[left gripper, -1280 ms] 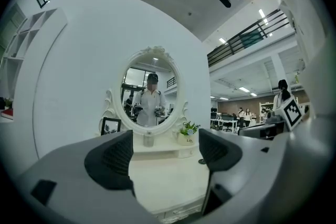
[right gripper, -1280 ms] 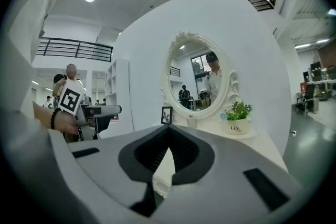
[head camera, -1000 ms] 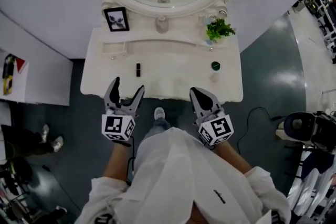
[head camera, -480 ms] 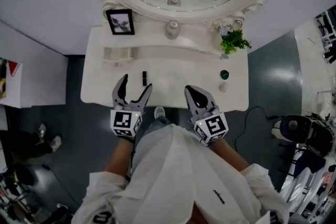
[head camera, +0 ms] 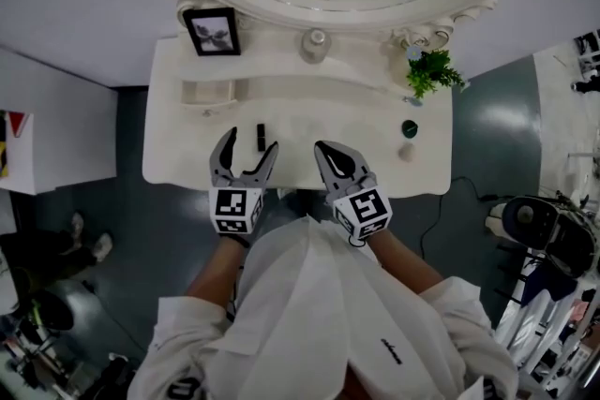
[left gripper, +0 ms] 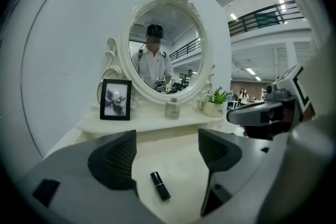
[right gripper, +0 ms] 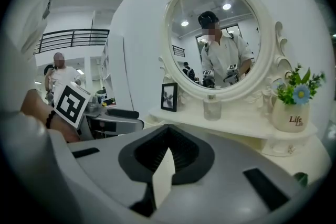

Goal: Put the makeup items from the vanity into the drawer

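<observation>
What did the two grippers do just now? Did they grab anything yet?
Both grippers slid forward from the front edge of the vanity out over its top. The left gripper is open, and the black lipstick now lies between its jaws, not gripped. The right gripper came up beside it, shut and empty. Nothing was grabbed or let go. The lipstick, green jar, plant and picture frame stayed put.

- The shirt [head camera: 309, 314] is white, with sleeves and a small dark print on the front.
- The left gripper [head camera: 249, 143] and right gripper [head camera: 325, 151] have grey shells and black ribbed pads [left gripper: 113, 159].
- Each gripper has a white cube [head camera: 234, 211] with black square markers.
- The bracelet [right gripper: 49, 119] is made of dark beads.
</observation>
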Demonstrator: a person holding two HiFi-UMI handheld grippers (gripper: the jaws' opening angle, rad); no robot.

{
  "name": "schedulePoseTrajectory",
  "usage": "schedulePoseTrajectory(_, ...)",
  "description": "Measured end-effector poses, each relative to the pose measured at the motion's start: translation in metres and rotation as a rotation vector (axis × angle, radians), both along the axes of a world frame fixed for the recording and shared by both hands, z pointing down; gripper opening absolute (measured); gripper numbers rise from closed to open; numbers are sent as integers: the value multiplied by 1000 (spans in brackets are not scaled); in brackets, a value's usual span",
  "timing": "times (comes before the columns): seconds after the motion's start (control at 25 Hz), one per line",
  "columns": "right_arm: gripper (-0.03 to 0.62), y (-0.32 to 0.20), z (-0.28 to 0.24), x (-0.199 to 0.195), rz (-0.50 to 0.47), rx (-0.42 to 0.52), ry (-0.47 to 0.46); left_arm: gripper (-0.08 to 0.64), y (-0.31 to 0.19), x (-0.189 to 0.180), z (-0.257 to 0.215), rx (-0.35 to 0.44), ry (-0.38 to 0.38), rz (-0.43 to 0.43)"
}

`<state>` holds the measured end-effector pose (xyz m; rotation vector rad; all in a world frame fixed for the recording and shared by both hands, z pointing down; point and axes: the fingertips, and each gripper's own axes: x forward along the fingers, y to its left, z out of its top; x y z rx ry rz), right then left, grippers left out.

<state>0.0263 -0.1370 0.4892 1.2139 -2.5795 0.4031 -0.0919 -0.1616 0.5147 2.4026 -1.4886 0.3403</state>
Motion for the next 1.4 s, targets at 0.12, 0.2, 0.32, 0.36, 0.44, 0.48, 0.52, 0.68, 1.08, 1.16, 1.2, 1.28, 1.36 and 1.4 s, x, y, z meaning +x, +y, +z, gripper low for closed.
schedulePoseTrajectory(0.12, 18, -11, 15, -8, -26, -17, 11, 374, -7, 3, 14, -20, -34, -15)
schedulePoseTrajectory(0.2, 18, -15, 28, -14, -46, -37, 19, 374, -10, 4, 25, -44, -53, -31)
schedulePoseTrajectory(0.32, 18, -18, 43, -27, -91, -67, 31, 374, -12, 2, 42, -86, -63, -61)
schedulePoseTrajectory(0.36, 18, -19, 47, -31, -105, -74, 36, 374, -13, 2, 48, -99, -70, -68)
schedulePoseTrajectory(0.44, 18, -22, 59, -37, -122, -92, 43, 374, -15, 2, 62, -126, -87, -75)
schedulePoseTrajectory(0.48, 18, -24, 66, -39, -126, -102, 47, 374, -16, 3, 69, -141, -93, -78)
schedulePoseTrajectory(0.52, 18, -26, 73, -40, -128, -112, 51, 374, -17, 3, 77, -156, -98, -82)
schedulePoseTrajectory(0.68, 18, -31, 97, -45, -138, -150, 71, 374, -18, 4, 106, -222, -103, -103)
schedulePoseTrajectory(1.08, 18, -35, 134, -52, -163, -216, 87, 370, -20, 3, 148, -322, -141, -149)
schedulePoseTrajectory(1.16, 18, -33, 138, -54, -169, -225, 89, 359, -19, 2, 153, -336, -150, -157)
schedulePoseTrajectory(1.2, 18, -33, 140, -55, -170, -229, 90, 351, -19, 1, 156, -343, -154, -159)
schedulePoseTrajectory(1.28, 18, -32, 142, -57, -172, -235, 89, 342, -18, 1, 160, -351, -159, -160)
schedulePoseTrajectory(1.36, 18, -32, 143, -58, -175, -238, 86, 337, -17, 1, 163, -357, -163, -159)
schedulePoseTrajectory(1.4, 18, -32, 143, -59, -177, -238, 85, 335, -17, 1, 164, -361, -165, -159)
